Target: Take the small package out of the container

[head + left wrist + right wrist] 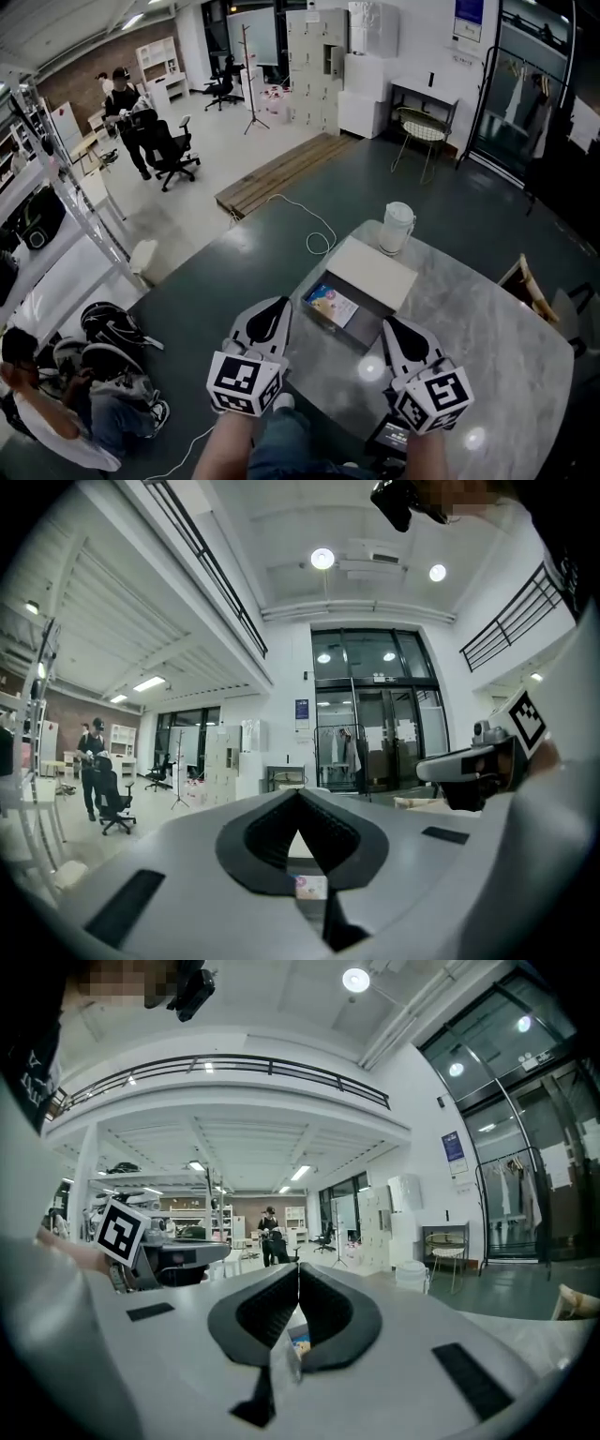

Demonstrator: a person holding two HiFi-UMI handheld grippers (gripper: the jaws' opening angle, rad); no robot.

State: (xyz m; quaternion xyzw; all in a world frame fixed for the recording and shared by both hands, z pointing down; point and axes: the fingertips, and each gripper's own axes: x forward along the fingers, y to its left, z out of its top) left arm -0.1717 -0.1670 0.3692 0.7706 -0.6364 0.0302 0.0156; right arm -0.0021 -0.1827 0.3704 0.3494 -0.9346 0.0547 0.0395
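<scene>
Jaws shut and empty on both left gripper (280, 307) and right gripper (390, 325), so we should open one before reaching the small package (330, 305), seemingly flat, inside the container (354, 334) at frame centre.

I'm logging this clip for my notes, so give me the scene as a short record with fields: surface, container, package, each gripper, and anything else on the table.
surface: grey marble-look table
container: shallow dark box, open, with a pale lid at its far side
package: small colourful package, lying inside the box at its left end
left gripper: shut, holding nothing, pointing toward the box
right gripper: shut, holding nothing, by the box's near right corner
other: white tub standing beyond the box
</scene>
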